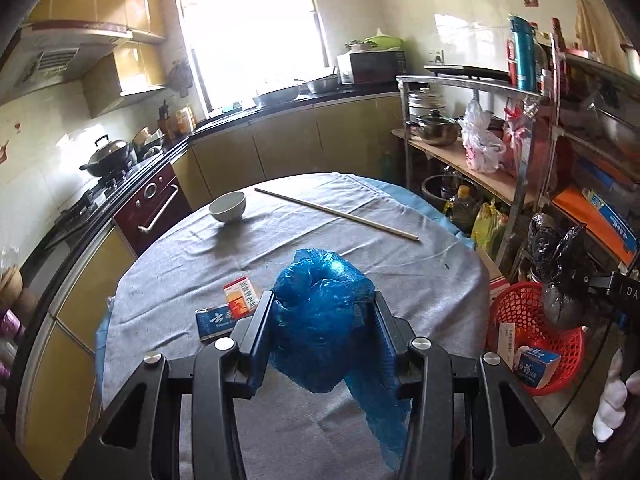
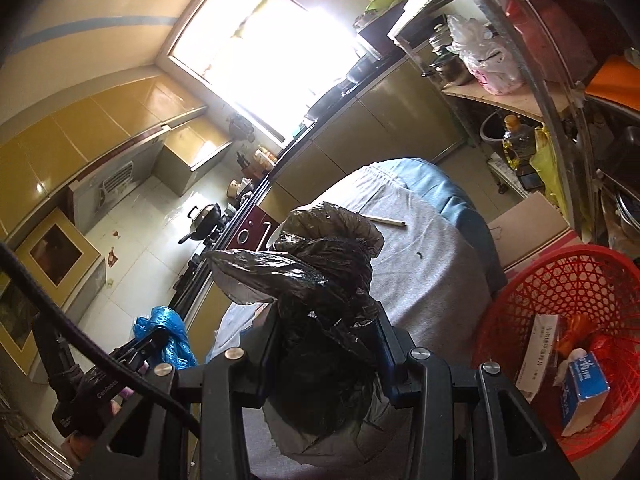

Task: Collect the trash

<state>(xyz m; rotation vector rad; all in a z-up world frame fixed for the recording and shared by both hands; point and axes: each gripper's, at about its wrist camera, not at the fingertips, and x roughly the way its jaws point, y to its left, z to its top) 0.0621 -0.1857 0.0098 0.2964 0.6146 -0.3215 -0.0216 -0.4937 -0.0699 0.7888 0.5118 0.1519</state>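
Observation:
My left gripper [image 1: 322, 304] is shut on a crumpled blue plastic bag [image 1: 320, 312] above the grey-clothed round table [image 1: 360, 248]. My right gripper [image 2: 326, 322] is shut on a crumpled black plastic bag [image 2: 320, 264]. In the left wrist view that black bag [image 1: 558, 276] hangs over the red mesh basket [image 1: 520, 308] at the table's right. In the right wrist view the basket [image 2: 560, 280] sits low at the right and holds a blue-and-white carton [image 2: 584, 384] and a white box [image 2: 538, 348]. The blue bag [image 2: 168, 336] shows at lower left there.
On the table lie an orange-and-white box [image 1: 240, 296], a blue pack [image 1: 218, 322], a white bowl [image 1: 227, 207] and a long stick [image 1: 336, 214]. A metal shelf rack [image 1: 520, 140] with pots and bags stands right. Yellow counters, a stove and wok [image 1: 108, 156] run left.

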